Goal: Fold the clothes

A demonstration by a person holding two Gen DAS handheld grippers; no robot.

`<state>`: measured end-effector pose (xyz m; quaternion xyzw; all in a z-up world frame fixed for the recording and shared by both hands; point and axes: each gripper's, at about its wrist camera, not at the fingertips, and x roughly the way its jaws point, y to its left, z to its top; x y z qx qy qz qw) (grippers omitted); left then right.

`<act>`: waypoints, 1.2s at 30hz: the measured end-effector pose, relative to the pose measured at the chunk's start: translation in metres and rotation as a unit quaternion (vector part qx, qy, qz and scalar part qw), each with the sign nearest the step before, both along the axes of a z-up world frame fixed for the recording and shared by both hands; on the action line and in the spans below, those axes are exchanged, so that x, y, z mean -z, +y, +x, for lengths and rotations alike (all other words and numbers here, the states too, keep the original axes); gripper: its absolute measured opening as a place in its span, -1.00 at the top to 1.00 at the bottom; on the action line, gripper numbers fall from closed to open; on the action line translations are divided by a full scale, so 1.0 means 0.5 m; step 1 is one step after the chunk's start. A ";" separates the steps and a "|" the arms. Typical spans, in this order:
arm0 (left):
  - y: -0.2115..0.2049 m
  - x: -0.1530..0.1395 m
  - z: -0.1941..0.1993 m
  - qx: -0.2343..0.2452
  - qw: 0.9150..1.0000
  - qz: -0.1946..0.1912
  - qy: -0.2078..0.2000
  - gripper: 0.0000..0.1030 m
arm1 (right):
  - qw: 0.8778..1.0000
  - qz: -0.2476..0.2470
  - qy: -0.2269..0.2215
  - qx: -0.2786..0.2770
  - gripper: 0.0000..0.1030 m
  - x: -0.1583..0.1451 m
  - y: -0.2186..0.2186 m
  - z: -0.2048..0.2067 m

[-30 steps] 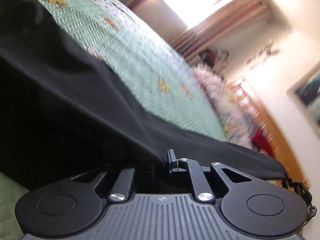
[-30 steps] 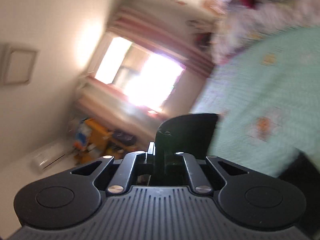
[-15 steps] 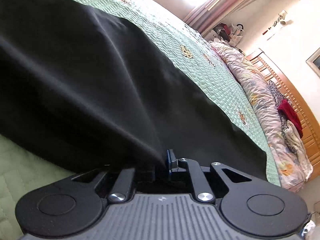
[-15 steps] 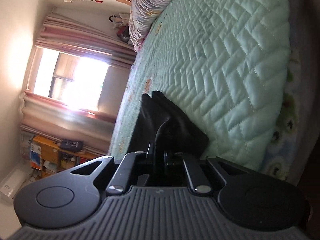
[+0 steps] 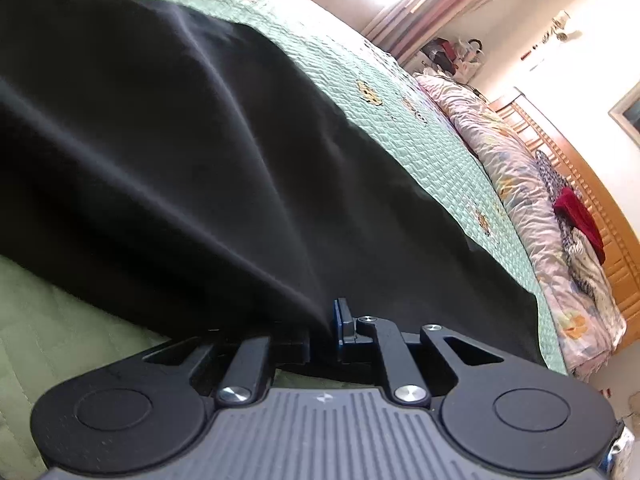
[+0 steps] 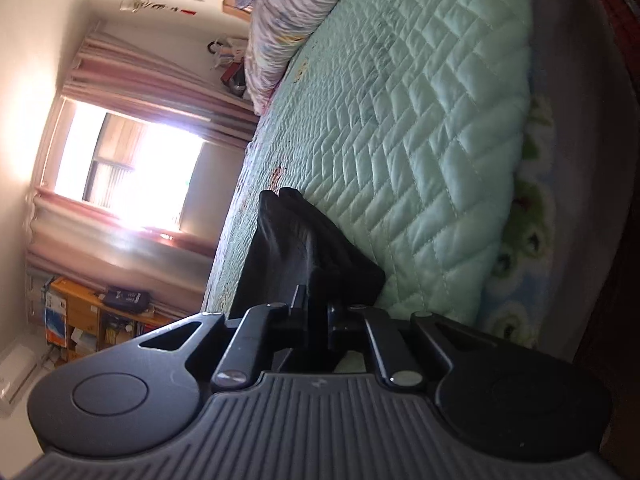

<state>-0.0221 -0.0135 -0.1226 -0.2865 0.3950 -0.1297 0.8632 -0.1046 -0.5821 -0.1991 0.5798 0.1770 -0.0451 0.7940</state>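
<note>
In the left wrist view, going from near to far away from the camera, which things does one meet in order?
Left gripper → black garment → green quilt → floral pillow → curtain

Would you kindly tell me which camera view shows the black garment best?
The left wrist view: the black garment spreads widely over the green quilt. The right wrist view shows only a small bunched corner.
</note>
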 end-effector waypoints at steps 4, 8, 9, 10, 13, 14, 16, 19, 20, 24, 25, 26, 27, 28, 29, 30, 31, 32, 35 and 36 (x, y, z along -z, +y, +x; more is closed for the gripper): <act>0.005 0.008 -0.002 -0.002 1.000 -0.008 0.002 0.76 | 0.993 -0.110 0.036 0.031 0.39 -0.084 0.041 -0.033; 0.001 0.011 -0.002 -0.003 1.000 -0.006 0.000 0.76 | 0.970 -0.238 0.035 0.045 0.05 -0.183 0.112 -0.047; 0.001 0.012 -0.003 -0.004 1.000 -0.006 -0.001 0.76 | 0.962 -0.270 0.025 0.034 0.02 -0.209 0.136 -0.045; 0.001 0.012 -0.004 -0.005 1.000 -0.005 -0.001 0.75 | 0.954 -0.300 0.016 0.021 -0.06 -0.234 0.161 -0.041; 0.006 0.012 -0.011 -0.009 1.000 -0.004 0.001 0.73 | 0.939 -0.324 -0.021 -0.114 -0.21 -0.259 0.266 0.023; 0.006 0.011 -0.011 -0.010 1.000 -0.004 0.002 0.72 | 0.935 -0.316 -0.029 -0.160 -0.21 -0.254 0.300 0.047; 0.006 0.005 -0.014 -0.011 1.000 -0.002 0.007 0.68 | 0.920 -0.322 -0.029 -0.223 -0.21 -0.239 0.368 0.086; 0.004 -0.006 -0.018 -0.006 1.000 0.005 0.010 0.51 | 0.895 -0.330 -0.026 -0.300 -0.21 -0.205 0.455 0.139; 0.003 -0.012 -0.022 -0.003 1.000 0.008 0.011 0.41 | 0.893 -0.317 -0.011 -0.318 -0.21 -0.187 0.467 0.153; 0.005 -0.053 -0.042 0.011 1.000 0.021 0.011 -0.39 | 0.859 -0.382 -0.007 -0.341 -0.17 -0.143 0.495 0.152; 0.009 -0.071 -0.049 0.006 0.999 0.041 0.002 -0.55 | 0.850 -0.398 -0.005 -0.346 -0.17 -0.132 0.502 0.152; 0.012 -0.089 -0.056 0.000 0.998 0.061 -0.007 -0.84 | 0.841 -0.412 -0.004 -0.351 -0.18 -0.122 0.509 0.152; 0.016 -0.107 -0.063 -0.006 0.997 0.081 -0.016 -0.99 | 0.845 -0.404 0.003 -0.349 -0.18 -0.128 0.506 0.153; 0.020 -0.125 -0.070 -0.012 0.995 0.100 -0.025 -0.98 | 0.850 -0.396 0.010 -0.348 -0.20 -0.134 0.503 0.155; 0.024 -0.143 -0.077 -0.018 0.992 0.120 -0.034 -0.98 | 0.855 -0.388 0.018 -0.343 -0.22 -0.141 0.504 0.156; 0.032 -0.157 -0.081 -0.025 0.989 0.139 -0.035 -0.99 | 0.858 -0.387 0.028 -0.336 -0.25 -0.148 0.512 0.156; 0.043 -0.169 -0.077 -0.029 0.988 0.152 -0.029 -0.99 | 0.861 -0.386 0.038 -0.328 -0.34 -0.155 0.521 0.157; 0.054 -0.176 -0.075 -0.034 0.986 0.165 -0.019 -0.99 | 0.860 -0.391 0.041 -0.324 -0.37 -0.166 0.536 0.156; 0.091 -0.187 -0.067 -0.047 0.979 0.200 -0.002 -0.99 | 0.846 -0.412 0.011 -0.338 -0.37 -0.201 0.589 0.150; 0.098 -0.189 -0.061 -0.048 0.977 0.210 -0.003 -0.99 | 0.840 -0.419 -0.001 -0.345 -0.37 -0.213 0.608 0.151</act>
